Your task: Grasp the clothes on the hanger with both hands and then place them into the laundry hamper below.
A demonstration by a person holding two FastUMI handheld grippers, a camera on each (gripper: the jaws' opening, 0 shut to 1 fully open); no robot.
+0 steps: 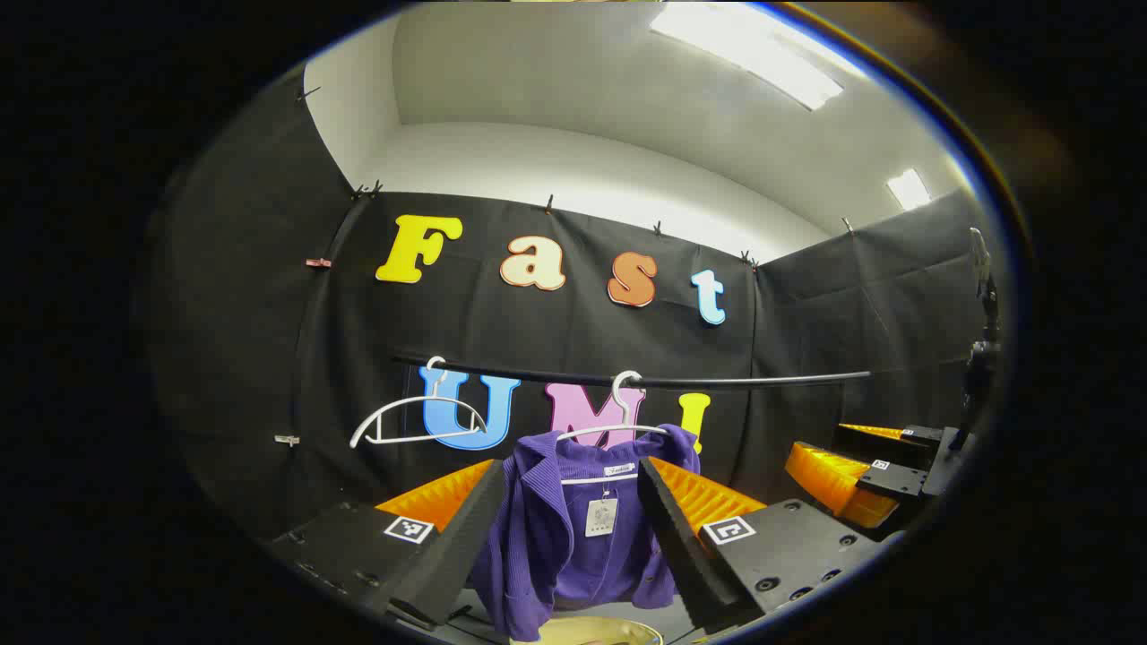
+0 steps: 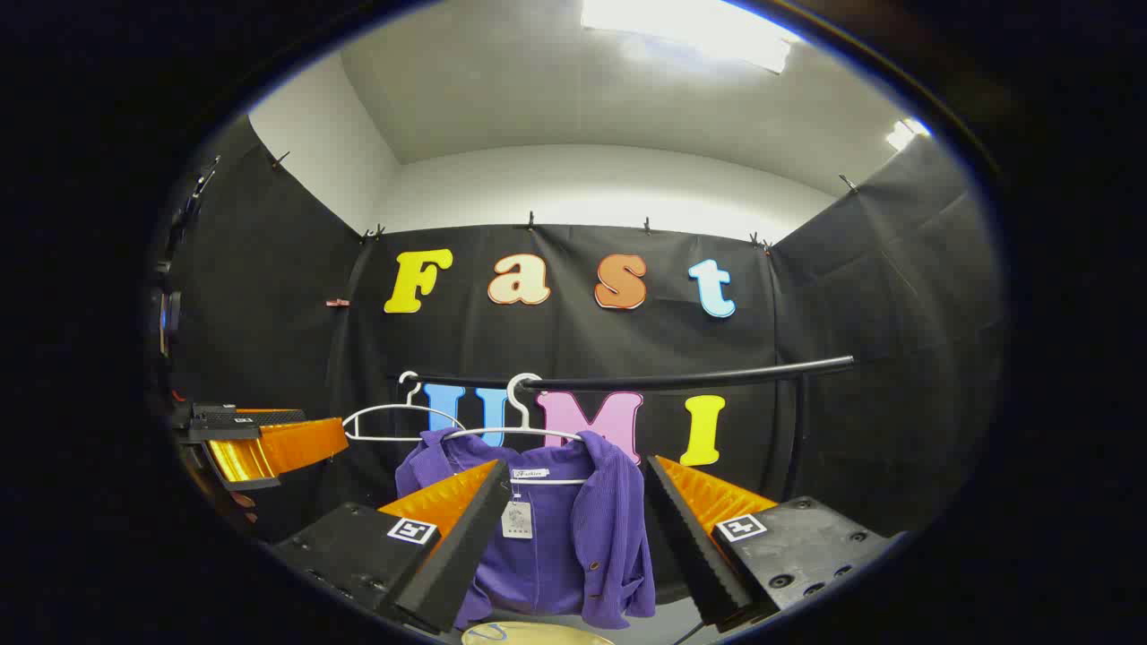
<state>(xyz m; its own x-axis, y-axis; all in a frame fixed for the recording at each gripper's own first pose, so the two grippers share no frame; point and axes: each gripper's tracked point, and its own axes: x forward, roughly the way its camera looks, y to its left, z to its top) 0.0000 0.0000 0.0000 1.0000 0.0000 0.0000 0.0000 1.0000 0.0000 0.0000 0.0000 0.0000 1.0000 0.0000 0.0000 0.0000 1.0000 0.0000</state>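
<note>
A purple ribbed garment (image 1: 573,528) hangs on a white hanger (image 1: 618,421) from a black rail (image 1: 717,381), with a paper tag at its collar. My left gripper (image 1: 573,502) is open, its fingers framing the garment from a short way off without touching it. In the right gripper view the same garment (image 2: 556,537) hangs on its hanger (image 2: 520,421), and my right gripper (image 2: 573,506) stands open in front of it, apart from the cloth. The pale rim of the hamper (image 1: 596,632) shows below the garment, and again in the right gripper view as the hamper (image 2: 529,634).
An empty white hanger (image 1: 417,425) hangs on the rail left of the garment. The right gripper (image 1: 860,475) shows at the right edge of the left gripper view; the left gripper (image 2: 260,443) shows at the left edge of the right gripper view. The rail's upright post (image 2: 800,439) stands at right.
</note>
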